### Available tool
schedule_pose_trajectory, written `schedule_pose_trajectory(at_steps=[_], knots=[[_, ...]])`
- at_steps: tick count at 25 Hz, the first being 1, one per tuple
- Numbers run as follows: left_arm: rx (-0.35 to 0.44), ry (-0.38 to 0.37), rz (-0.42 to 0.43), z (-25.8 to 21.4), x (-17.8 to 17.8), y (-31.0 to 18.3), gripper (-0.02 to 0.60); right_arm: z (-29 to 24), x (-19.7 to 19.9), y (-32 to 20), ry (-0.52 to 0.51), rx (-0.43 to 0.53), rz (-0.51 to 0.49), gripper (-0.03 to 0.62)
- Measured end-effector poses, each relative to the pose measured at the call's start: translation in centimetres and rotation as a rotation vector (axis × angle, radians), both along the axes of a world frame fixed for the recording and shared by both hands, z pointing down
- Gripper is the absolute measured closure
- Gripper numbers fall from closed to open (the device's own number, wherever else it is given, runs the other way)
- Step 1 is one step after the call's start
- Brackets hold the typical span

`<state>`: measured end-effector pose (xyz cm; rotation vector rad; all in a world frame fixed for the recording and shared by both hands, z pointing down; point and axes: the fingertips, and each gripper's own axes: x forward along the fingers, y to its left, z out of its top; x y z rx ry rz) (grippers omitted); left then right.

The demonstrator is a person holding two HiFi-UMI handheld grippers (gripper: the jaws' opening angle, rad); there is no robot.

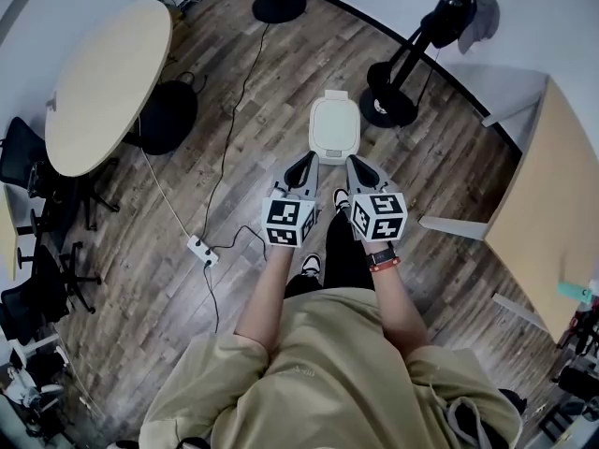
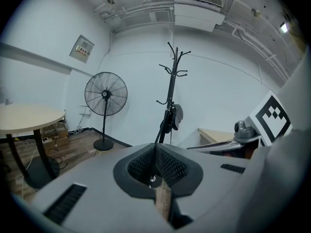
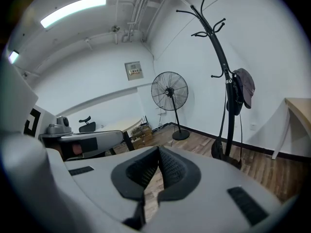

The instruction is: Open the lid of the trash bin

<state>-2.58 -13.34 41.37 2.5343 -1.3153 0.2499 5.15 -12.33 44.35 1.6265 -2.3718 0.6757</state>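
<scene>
The left gripper [image 1: 307, 158] and right gripper [image 1: 357, 163] are hovering just short of the bin [image 1: 334, 95], both pressed together and empty, so they are probably risking sliding off its shut lid [image 1: 334, 129] or tipping the bin.

The wood floor [image 1: 234, 157] holds a white bin [image 1: 334, 127], shut, at 12 o'clock from the person's shoes [image 1: 312, 264]. A white power strip [image 1: 202, 250] lies at 9 o'clock with a dark cord [image 1: 234, 110]. A coat rack base [image 1: 388, 106] stands at 1 o'clock, a fan base [image 1: 279, 6] far off near 12, and a table foot [image 1: 167, 117] at 10.
</scene>
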Motion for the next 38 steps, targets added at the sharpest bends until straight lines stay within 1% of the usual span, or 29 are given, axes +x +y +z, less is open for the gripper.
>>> schedule_pose_trajectory(at_steps=[8, 21, 28, 33, 38], knots=[[-0.053, -0.005, -0.018, 3.2, 0.8, -1.7, 0.558, 3.2, 1.0, -2.0, -0.007, -0.051, -0.02, 0.592], [-0.109, -0.019, -0.021, 8.5, 2.7, -5.0, 0.558, 10.4, 2.2, -5.0, -0.04, -0.161, -0.037, 0.592], [-0.144, -0.027, -0.025, 11.1, 2.6, -6.1, 0.558, 13.8, 2.3, -6.4, -0.073, -0.225, -0.04, 0.592], [-0.174, -0.007, -0.026, 13.1, 2.9, -7.2, 0.558, 16.5, 2.3, -7.6, -0.075, -0.261, -0.052, 0.592], [-0.194, -0.006, -0.024, 14.8, 2.8, -8.6, 0.558, 18.9, 2.0, -8.9, -0.051, -0.293, -0.071, 0.592]])
